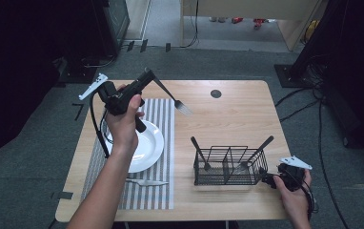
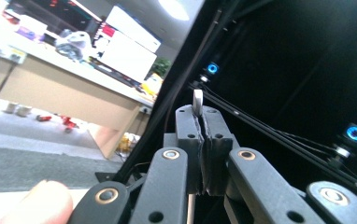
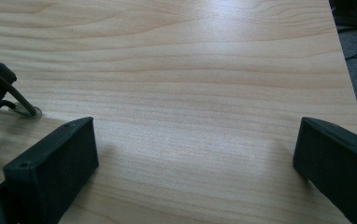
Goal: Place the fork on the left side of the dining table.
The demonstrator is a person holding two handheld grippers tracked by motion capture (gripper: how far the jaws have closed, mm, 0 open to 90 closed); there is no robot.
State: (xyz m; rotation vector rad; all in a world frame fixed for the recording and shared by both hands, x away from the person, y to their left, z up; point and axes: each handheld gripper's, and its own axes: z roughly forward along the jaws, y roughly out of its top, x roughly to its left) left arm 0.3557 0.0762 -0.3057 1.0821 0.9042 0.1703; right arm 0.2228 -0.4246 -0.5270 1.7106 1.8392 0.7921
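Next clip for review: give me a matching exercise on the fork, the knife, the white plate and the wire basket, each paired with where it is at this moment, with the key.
Things:
1. fork
2. knife
3. white plate
4. wire basket

Places:
A. standing on the bare wood beside the right gripper, utensil handles sticking out of it
B. lying flat on the striped mat, nearer the person than the plate
C. clamped by its handle in the left gripper, up above the table
D. resting on the striped mat, partly under the left hand

Pairs: 1-C, 2-B, 3-D, 4-A
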